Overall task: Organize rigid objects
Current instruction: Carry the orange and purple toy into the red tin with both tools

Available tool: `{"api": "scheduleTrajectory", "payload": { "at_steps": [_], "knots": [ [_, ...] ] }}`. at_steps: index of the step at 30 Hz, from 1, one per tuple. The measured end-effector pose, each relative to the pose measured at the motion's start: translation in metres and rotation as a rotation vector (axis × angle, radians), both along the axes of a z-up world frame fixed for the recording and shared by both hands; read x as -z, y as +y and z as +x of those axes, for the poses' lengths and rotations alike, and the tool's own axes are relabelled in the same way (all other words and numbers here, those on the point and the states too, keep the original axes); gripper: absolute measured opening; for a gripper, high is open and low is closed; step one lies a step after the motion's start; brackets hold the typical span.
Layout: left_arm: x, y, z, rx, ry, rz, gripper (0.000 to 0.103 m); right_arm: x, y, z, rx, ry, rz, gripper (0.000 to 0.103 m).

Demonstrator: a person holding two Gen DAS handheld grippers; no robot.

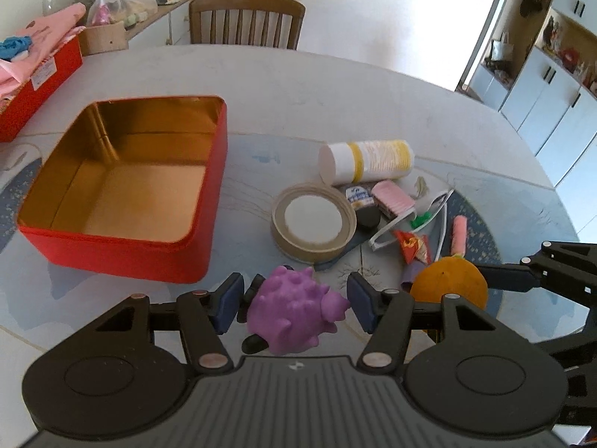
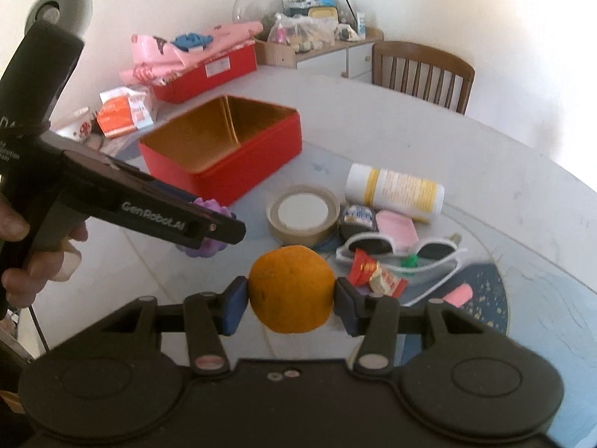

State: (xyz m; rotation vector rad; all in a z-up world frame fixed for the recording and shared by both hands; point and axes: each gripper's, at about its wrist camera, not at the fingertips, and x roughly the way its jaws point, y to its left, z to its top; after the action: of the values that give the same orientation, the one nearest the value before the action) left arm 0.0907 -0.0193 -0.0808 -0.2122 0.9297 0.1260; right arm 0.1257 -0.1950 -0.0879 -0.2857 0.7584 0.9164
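Note:
A purple spiky toy (image 1: 291,313) with black parts hangs between the blue pads of my left gripper (image 1: 294,302), which is shut on it just above the table. In the right wrist view the toy (image 2: 205,250) peeks out behind the left gripper's fingers (image 2: 220,229). My right gripper (image 2: 291,298) is shut on an orange (image 2: 291,283), one pad pressing on each side. The orange (image 1: 447,283) also shows to the right in the left wrist view. An open red tin (image 1: 123,257) with a gold inside stands to the left, with nothing in it.
On the table lie a tape roll (image 1: 313,250), a white and yellow bottle (image 1: 373,160), white sunglasses (image 2: 403,250), a red wrapper (image 2: 369,268) and small pink items (image 1: 459,235). A second red box (image 2: 209,71) with pink cloth sits far left. A wooden chair (image 1: 246,18) stands behind the table.

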Motion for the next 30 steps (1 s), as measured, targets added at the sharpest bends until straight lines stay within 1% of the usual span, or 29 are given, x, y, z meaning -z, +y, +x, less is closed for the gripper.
{"api": "scheduleTrajectory", "payload": {
  "at_steps": [8, 13, 18, 22, 24, 27, 30],
  "knots": [
    [-0.039, 0.024, -0.006, -0.040, -0.067, -0.003, 0.060, -0.031, 0.016, 0.005, -0.035, -0.052, 0.042, 0.049],
    [-0.052, 0.047, -0.001, -0.057, -0.103, 0.014, 0.060, -0.046, 0.038, 0.011, -0.042, -0.072, 0.058, 0.049],
    [-0.049, 0.080, 0.008, -0.079, -0.103, 0.008, 0.060, -0.056, 0.070, 0.015, -0.045, -0.083, 0.058, 0.049],
    [-0.049, 0.109, 0.015, -0.092, -0.116, 0.018, 0.059, -0.057, 0.101, 0.019, -0.049, -0.079, 0.048, 0.049],
    [-0.047, 0.126, 0.022, -0.102, -0.114, 0.010, 0.058, -0.057, 0.118, 0.023, -0.036, -0.071, 0.047, 0.049],
    [-0.038, 0.146, 0.036, -0.090, -0.096, 0.009, 0.058, -0.054, 0.140, 0.032, -0.009, -0.037, 0.054, 0.049],
    [-0.024, 0.165, 0.053, -0.079, -0.070, 0.014, 0.058, -0.047, 0.165, 0.043, 0.012, -0.013, 0.035, 0.049]
  ]
}}
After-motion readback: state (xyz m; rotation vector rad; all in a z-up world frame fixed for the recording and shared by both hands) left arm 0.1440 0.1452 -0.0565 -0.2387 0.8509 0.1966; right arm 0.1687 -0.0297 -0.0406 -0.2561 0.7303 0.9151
